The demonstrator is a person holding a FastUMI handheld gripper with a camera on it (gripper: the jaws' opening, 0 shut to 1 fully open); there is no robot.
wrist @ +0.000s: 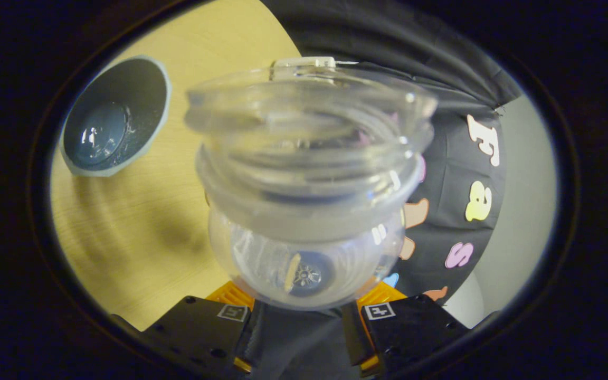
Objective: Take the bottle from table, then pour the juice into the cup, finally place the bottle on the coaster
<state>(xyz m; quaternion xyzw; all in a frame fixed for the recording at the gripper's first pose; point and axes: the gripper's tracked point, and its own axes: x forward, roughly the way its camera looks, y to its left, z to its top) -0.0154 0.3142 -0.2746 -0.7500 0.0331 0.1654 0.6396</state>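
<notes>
A dark, pale-rimmed cup (116, 117) stands on the wooden worktop (140, 227) off to the left beyond the gripper (306, 311), well apart from it, with bare worktop between. The worktop's far edge meets the booth's black cloth wall (457, 158). The gripper's fingers are clamped on the clear, open-mouthed bottle (309, 174), tilted.

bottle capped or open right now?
Open. The bottle, held between the fingers, shows a bare threaded mouth with no cap, and you see through its clear neck. Any juice inside: cannot tell.
</notes>
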